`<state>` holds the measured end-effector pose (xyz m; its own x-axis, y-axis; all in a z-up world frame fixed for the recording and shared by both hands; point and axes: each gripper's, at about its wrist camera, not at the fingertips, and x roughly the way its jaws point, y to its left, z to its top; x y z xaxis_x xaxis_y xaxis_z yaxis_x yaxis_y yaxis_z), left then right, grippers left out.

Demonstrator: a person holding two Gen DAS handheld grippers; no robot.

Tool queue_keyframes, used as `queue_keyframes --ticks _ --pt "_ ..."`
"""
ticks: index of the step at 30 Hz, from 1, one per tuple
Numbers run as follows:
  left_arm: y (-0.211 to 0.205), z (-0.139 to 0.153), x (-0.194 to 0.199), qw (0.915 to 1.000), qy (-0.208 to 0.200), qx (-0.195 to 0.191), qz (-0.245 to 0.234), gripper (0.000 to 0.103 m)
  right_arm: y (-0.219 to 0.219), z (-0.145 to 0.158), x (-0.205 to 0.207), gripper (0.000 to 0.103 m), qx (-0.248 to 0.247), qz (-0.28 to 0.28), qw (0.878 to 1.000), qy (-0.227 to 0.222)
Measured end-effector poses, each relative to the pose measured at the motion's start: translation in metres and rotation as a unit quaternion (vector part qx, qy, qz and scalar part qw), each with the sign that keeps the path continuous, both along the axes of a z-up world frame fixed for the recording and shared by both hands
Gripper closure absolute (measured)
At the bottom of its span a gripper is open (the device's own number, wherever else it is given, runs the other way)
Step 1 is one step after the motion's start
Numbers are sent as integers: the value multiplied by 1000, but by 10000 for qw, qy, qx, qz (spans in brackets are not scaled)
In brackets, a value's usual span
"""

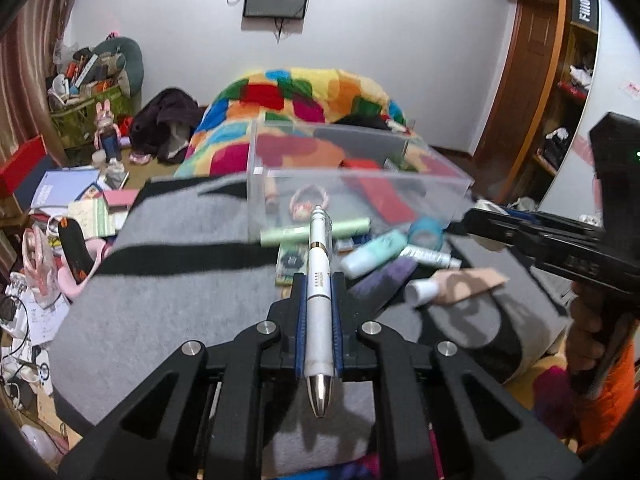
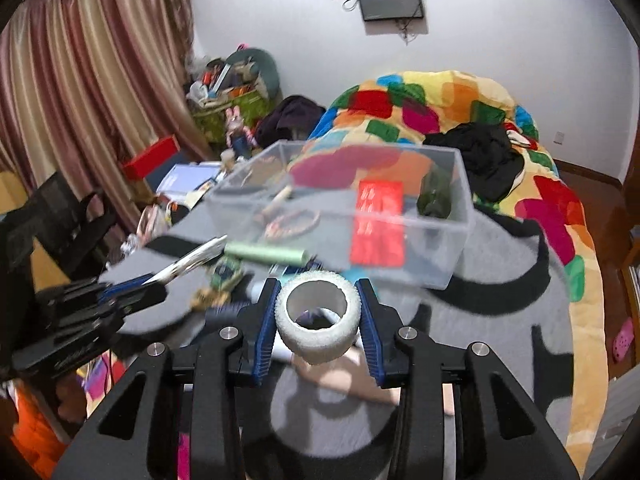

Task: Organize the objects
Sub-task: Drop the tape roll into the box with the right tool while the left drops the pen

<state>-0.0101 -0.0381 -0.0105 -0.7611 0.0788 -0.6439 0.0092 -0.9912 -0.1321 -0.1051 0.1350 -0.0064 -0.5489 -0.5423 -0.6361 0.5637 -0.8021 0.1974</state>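
My left gripper (image 1: 319,280) is shut on a white pen (image 1: 319,300) that points toward a clear plastic box (image 1: 352,184) on the grey blanket (image 1: 168,320). My right gripper (image 2: 319,286) is shut on a white roll of tape (image 2: 318,318), just short of the same box (image 2: 340,216). The box holds a red packet (image 2: 378,222), a pink hair band (image 2: 292,224) and a dark green item (image 2: 434,196). Loose items lie in front of it: a green tube (image 1: 316,232), a mint bottle (image 1: 372,254), a teal tape roll (image 1: 426,234), a purple item (image 1: 384,280) and a beige tube (image 1: 452,286).
A multicoloured quilt (image 1: 304,96) is heaped behind the box. Books and clutter (image 1: 80,200) fill the floor at left, curtains (image 2: 80,80) beyond. A wooden shelf (image 1: 560,80) stands at right. The right gripper shows in the left wrist view (image 1: 464,222); the left shows in the right wrist view (image 2: 156,286).
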Motion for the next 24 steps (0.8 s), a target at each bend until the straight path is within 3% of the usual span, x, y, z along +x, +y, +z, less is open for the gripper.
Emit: queue_keyframes --ticks 10,16,24 --pt "-3 36 -25 9989 459 43 27 93 -7 29 -29 69 -115 -333 9990 282" --pt "-16 29 -64 9994 182 52 275 93 -21 31 -54 69 65 -530 9981 299" --pt "-22 14 -107 9989 -249 -48 399 93 -43 9 -102 69 415 -646 9969 -153"
